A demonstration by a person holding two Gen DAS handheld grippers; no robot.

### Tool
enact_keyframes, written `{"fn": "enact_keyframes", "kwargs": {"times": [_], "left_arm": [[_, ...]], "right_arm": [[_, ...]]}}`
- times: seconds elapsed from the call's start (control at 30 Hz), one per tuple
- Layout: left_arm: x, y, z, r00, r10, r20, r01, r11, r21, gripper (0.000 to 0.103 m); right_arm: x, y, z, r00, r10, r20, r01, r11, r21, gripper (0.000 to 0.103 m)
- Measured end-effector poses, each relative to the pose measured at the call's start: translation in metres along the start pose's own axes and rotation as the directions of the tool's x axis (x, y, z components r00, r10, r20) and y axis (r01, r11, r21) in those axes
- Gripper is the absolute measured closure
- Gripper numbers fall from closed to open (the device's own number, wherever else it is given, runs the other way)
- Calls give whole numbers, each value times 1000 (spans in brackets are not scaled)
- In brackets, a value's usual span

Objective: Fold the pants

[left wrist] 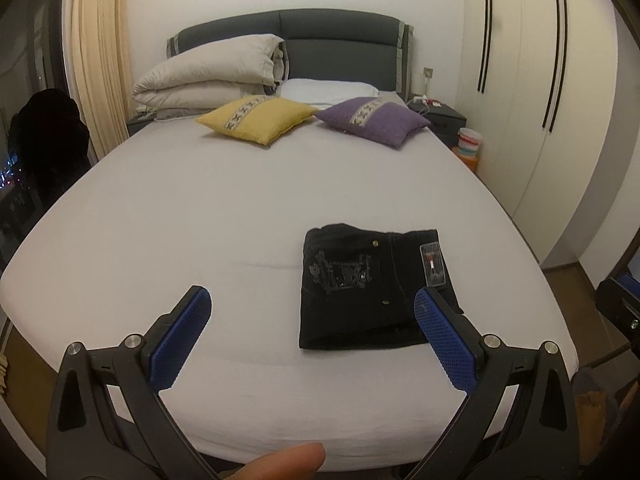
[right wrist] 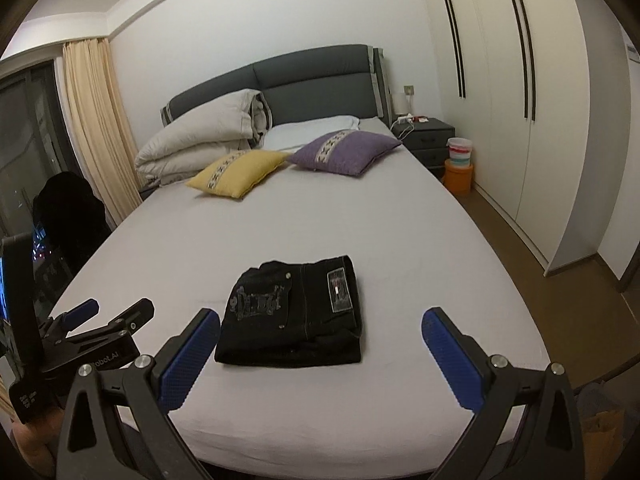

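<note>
we see the left hand-held gripper (left wrist: 312, 312) spread wide above the bed (left wrist: 200, 208), nothing between its blue pads (left wrist: 180, 344). the black pants (left wrist: 360, 280) lie folded on the sheet. a yellow cushion (left wrist: 256, 118) and a purple cushion (left wrist: 374, 120) sit near the headboard (left wrist: 340, 28).

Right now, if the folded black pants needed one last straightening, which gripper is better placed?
Probably the right gripper: in its view the folded black pants lie almost centred between its open fingers. The left gripper, also open and empty, sits off to the pants' left, over bare bedsheet.
</note>
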State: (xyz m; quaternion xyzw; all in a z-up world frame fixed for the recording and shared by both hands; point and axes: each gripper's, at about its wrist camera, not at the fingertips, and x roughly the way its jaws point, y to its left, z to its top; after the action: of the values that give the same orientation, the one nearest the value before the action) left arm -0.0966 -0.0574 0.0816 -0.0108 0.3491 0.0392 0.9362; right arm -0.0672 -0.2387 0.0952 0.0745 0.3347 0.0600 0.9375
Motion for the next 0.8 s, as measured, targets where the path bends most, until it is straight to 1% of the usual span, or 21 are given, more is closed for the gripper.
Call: {"fn": "enact_keyframes", "kwargs": {"times": [0.33,0.8], "left_arm": [[11,10,-3,1000,-8,-30,7,1000,-15,0],[19,19,-6,999,-9,-50,8,1000,-22,0]], "right_arm": [[10,6,-7,999,-8,-52,7,1000,-14,0],[14,10,-10,997,-15,-77,13,999,-30,0]]}}
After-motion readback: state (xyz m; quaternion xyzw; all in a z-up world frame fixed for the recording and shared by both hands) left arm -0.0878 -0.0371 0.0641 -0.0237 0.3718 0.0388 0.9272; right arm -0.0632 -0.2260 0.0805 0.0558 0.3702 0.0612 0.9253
